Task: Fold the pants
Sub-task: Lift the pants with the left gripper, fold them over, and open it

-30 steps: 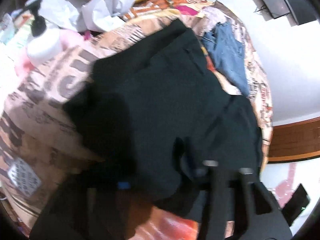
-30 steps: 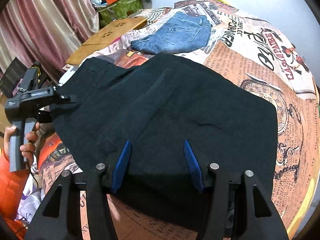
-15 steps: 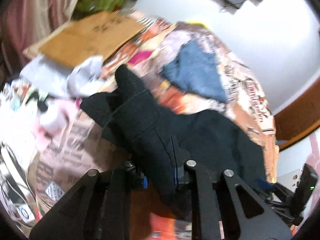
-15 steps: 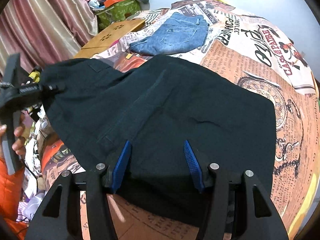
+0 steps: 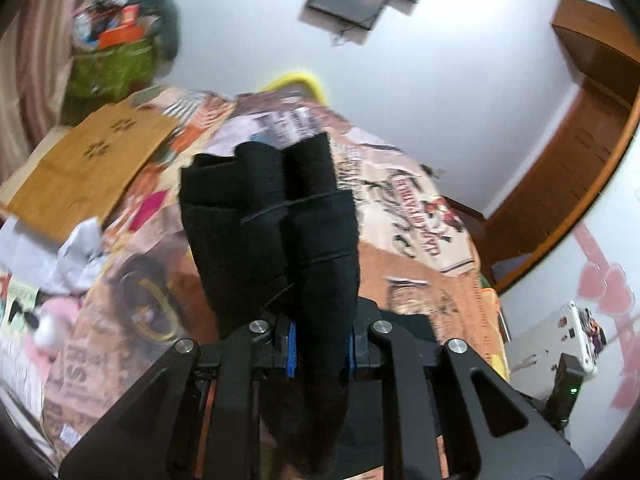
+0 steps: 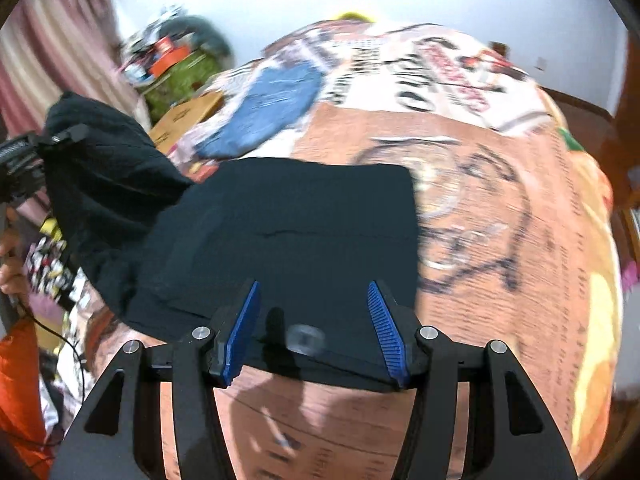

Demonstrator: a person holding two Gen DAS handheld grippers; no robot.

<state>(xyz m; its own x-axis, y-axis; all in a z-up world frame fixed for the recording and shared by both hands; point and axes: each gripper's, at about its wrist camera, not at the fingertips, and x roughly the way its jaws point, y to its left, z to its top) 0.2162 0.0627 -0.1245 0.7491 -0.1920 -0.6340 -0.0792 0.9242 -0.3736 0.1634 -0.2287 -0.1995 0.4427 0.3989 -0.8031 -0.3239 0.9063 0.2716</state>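
The black pants [image 6: 288, 232] lie on the printed bedspread [image 6: 500, 208]. My left gripper [image 5: 320, 350] is shut on one end of the black pants [image 5: 276, 220] and holds that end lifted, so the cloth stands bunched above its jaws. In the right wrist view the left gripper [image 6: 52, 142] is at the far left with the raised cloth hanging from it. My right gripper [image 6: 312, 316] is open and empty, just above the near edge of the flat part of the pants.
Folded blue jeans [image 6: 272, 108] lie farther back on the bed. A brown cardboard sheet [image 5: 88, 164], white crumpled cloth [image 5: 76, 248] and a pink toy [image 5: 52, 320] lie at the left. A green box of clutter [image 6: 180, 72] stands by the curtain.
My left gripper has lifted its end of the pants up off the bed and swung it over. The right gripper has stayed open and shifted a little over the near edge.
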